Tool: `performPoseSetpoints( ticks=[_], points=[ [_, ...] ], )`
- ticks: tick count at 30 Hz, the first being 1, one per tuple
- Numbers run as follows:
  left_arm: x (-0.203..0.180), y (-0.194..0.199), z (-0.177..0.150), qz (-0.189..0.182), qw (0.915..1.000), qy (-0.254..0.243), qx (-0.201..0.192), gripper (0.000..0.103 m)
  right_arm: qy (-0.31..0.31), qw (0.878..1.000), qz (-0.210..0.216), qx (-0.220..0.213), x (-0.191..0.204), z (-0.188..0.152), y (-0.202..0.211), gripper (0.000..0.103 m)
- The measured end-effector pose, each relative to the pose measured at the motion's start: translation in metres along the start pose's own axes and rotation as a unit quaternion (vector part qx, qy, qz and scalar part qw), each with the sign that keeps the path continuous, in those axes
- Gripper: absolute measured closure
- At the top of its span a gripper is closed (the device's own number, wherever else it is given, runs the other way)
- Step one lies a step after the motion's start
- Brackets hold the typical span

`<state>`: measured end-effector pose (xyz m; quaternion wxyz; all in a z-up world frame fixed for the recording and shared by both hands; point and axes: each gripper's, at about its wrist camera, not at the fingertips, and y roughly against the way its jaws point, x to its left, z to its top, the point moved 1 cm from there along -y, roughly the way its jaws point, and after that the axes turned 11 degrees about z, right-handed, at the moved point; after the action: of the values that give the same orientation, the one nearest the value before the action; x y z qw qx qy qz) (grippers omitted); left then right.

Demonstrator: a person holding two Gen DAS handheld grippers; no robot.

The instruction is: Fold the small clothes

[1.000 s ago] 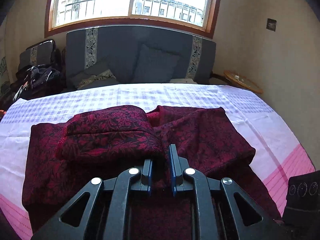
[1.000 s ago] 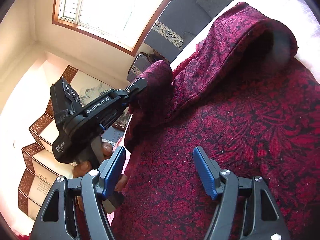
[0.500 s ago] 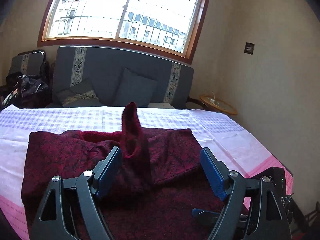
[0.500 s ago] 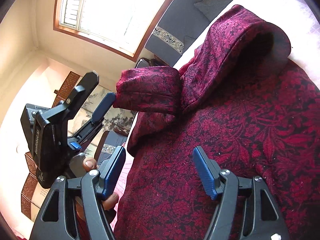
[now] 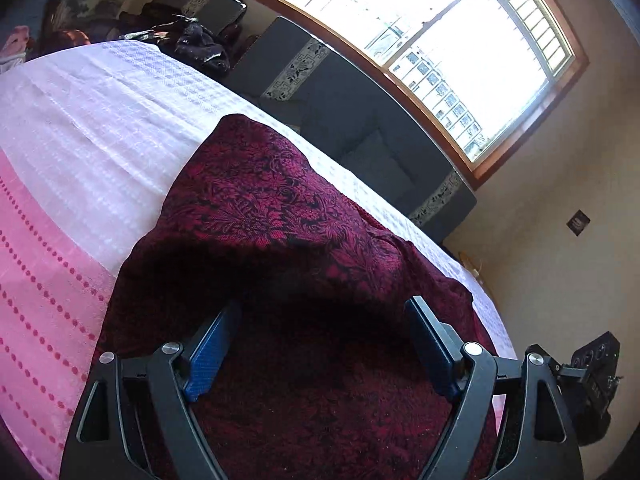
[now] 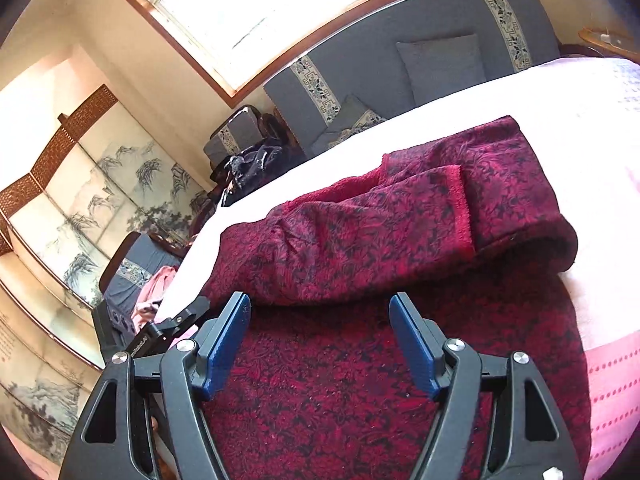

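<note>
The dark red, black-flowered woven garment (image 6: pixel 400 216) is lying across the white and pink bedspread (image 5: pixel 80 152), its sleeve (image 6: pixel 400 208) now folded flat over the body where a second ago it was being carried pinched. The left gripper (image 5: pixel 324 316) is opening wide, gripping nothing. The right gripper (image 6: pixel 320 312) is widening slightly, empty too, though shadow makes cloth contact hard to judge. That sleeve fold is looking finished.

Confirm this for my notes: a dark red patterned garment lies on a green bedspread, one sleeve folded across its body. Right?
Not quite: the bedspread is pink and white, not green, as the right wrist view shows. The dark red patterned garment does lie there with one sleeve folded across its body.
</note>
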<state>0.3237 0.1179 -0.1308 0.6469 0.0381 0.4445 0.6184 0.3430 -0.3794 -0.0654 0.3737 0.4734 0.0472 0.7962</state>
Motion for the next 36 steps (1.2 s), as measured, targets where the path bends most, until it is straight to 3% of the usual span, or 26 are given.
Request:
performPoseSetpoints(
  ticks=[6,10,13,15,17,18,25,30,36],
  points=[
    [-0.003,-0.003,0.000,0.007,1.0000,0.000,0.005,0.019,-0.037,0.999,-0.008,-0.025,-0.040,0.035,0.015,0.036],
    [-0.001,-0.004,0.002,0.010,0.9999,0.011,0.004,0.019,-0.035,0.999,-0.006,0.016,-0.049,0.049,-0.005,0.046],
    [0.001,-0.002,0.001,0.013,0.9998,0.014,0.003,0.019,-0.021,0.997,-0.048,0.062,-0.050,0.049,-0.028,0.051],
    [0.000,-0.002,0.001,0.015,0.9998,0.014,0.003,0.019,-0.027,0.994,-0.060,0.083,-0.054,0.047,-0.040,0.063],
    [-0.001,-0.002,0.001,0.018,0.9998,0.013,0.003,0.019,-0.014,0.992,-0.083,0.093,-0.054,0.045,-0.048,0.092],
    [-0.002,-0.003,0.001,0.021,0.9997,0.013,0.004,0.019,-0.008,0.992,-0.088,0.095,-0.052,0.046,-0.050,0.097],
    [-0.001,-0.004,0.000,0.029,0.9994,0.020,0.005,0.019,0.080,0.993,-0.086,0.024,-0.015,0.075,-0.016,0.098],
    [-0.001,-0.004,0.000,0.031,0.9993,0.021,0.006,0.019,0.075,0.988,-0.121,0.053,-0.046,0.067,-0.021,0.098],
    [-0.003,-0.004,0.000,0.039,0.9990,0.019,0.007,0.019,0.039,0.992,-0.101,0.059,-0.071,0.056,-0.031,0.097]
  ],
)
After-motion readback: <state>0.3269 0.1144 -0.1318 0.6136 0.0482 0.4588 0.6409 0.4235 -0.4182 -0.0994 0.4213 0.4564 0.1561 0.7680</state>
